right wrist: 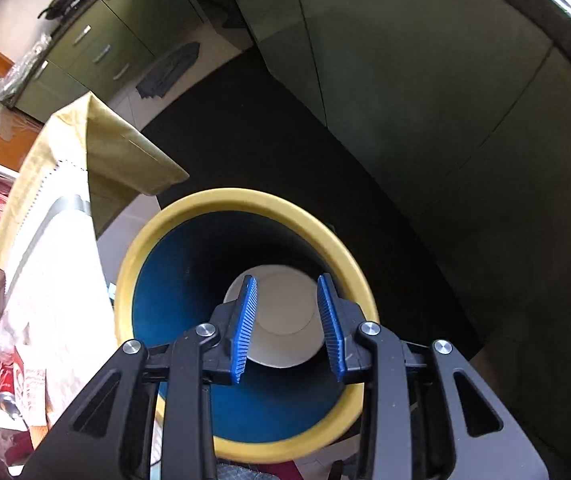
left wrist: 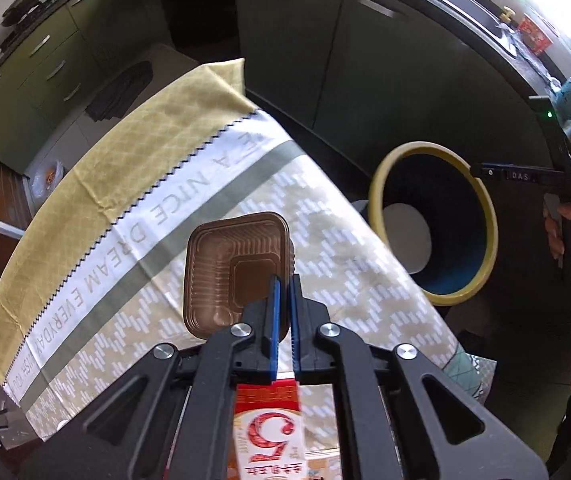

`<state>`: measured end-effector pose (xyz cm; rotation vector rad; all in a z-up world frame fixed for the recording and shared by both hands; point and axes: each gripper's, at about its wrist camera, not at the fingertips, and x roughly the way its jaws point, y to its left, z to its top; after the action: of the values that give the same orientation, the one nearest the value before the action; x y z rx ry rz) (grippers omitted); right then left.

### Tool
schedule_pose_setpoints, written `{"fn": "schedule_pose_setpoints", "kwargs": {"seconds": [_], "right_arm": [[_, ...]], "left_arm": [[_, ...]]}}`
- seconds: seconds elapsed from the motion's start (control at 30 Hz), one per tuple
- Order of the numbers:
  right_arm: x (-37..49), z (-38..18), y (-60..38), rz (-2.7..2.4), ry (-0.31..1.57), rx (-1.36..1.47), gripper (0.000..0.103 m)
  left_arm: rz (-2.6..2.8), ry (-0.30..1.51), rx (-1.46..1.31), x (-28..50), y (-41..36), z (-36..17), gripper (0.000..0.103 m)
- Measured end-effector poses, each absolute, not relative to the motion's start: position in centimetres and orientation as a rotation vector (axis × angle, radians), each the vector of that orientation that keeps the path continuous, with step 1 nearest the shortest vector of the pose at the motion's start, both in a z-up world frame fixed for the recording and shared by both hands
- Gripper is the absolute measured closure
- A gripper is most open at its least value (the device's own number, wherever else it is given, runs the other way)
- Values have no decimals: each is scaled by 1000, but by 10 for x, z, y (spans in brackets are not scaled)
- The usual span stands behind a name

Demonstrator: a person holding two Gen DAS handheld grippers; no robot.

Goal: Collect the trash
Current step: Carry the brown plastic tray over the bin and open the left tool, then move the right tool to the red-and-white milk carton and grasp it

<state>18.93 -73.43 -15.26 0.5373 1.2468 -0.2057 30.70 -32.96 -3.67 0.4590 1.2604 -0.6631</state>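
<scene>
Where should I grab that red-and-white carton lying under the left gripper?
Judging from the left wrist view, take the red-and-white carton across its narrow width, coming straight down from above. It lies flat on the tablecloth, its long sides running along the left gripper's line. Its near end is hidden, so grip mid-length.

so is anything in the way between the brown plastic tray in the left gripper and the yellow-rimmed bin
Nothing visible blocks it. The left gripper is shut on the brown plastic tray's edge over the tablecloth. The yellow-rimmed blue bin stands past the table edge, mouth open. The right gripper hangs open over the bin mouth.
</scene>
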Motion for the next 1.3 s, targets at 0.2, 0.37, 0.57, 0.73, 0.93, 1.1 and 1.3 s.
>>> {"fn": "schedule_pose_setpoints", "kwargs": {"seconds": [0.2,0.37,0.57,0.73,0.93,1.1,1.3], "right_arm": [[141,-126,-746,-217,1208,518,71],[108,-112,-746,-232,1209,502,71],[79,-98,-751,-243,1207,490,71],[64,-89,-752,-241,1195,478,71],[85,-84,-718,-136,1200,434,71],[114,-76,-655,44,1231,407,63],[157,-58,-544,241,1315,361,52]], "left_arm": [[-848,1273,540,252,-410,-39,98],[-929,1272,598,228,-479,-62,98],[-920,1309,631,228,-528,-98,87],[-912,1308,635,228,-531,-99,71],[-872,1235,572,237,-469,-34,71],[-767,1182,488,237,-374,21,65],[-647,1153,473,219,-280,45,63]]}}
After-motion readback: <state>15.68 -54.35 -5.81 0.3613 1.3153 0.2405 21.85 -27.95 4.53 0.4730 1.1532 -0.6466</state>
